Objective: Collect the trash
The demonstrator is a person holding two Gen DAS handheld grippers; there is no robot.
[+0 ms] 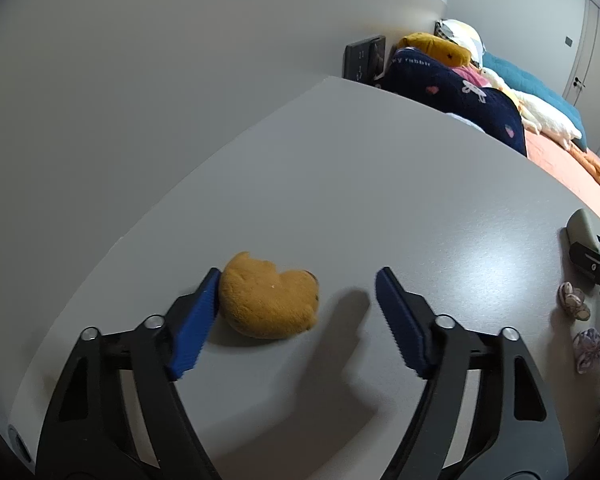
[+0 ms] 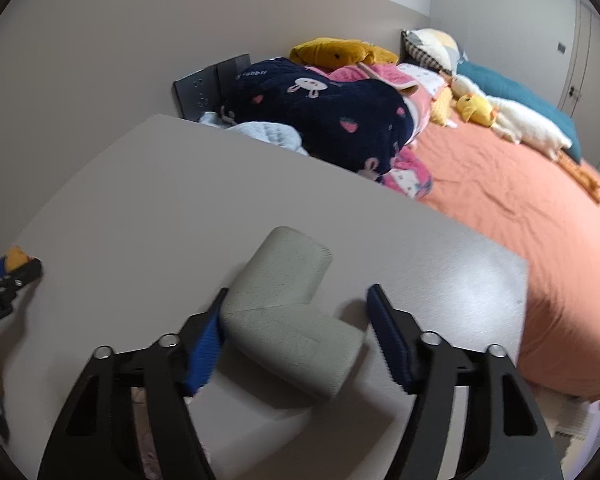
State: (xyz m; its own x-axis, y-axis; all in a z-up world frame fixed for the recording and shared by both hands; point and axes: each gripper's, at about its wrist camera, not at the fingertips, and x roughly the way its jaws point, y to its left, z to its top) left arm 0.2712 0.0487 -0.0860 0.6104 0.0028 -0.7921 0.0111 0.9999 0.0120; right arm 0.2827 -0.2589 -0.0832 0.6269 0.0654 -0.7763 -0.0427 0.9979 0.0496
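Grey table point(image 1: 340, 200) under both tools, set against a pale wall, with a bed point(image 2: 520, 208) in an orange sheet beyond its far right edge. Left gripper point(image 1: 296, 320) spread wide, blue pads point(image 1: 192, 332) apart, gripping nothing; left pad touching a brown plush toy point(image 1: 268, 296) that lies on the table between the fingers, right pad well clear of it. Two small crumpled wrappers point(image 1: 574, 300), the trash, near the table's right edge in the left wrist view, one just nearer than the other point(image 1: 588, 348). Right gripper point(image 2: 296, 340) likewise released, holding nothing, straddling a grey-green L-shaped foam piece point(image 2: 288, 312) lying flat on the table; left pad point(image 2: 204, 356) against its side, right pad apart from it. Dark navy rabbit-print blanket point(image 2: 332, 120) heaped on the bed's near left corner, a white goose plush point(image 2: 528, 124) farther along to the right.
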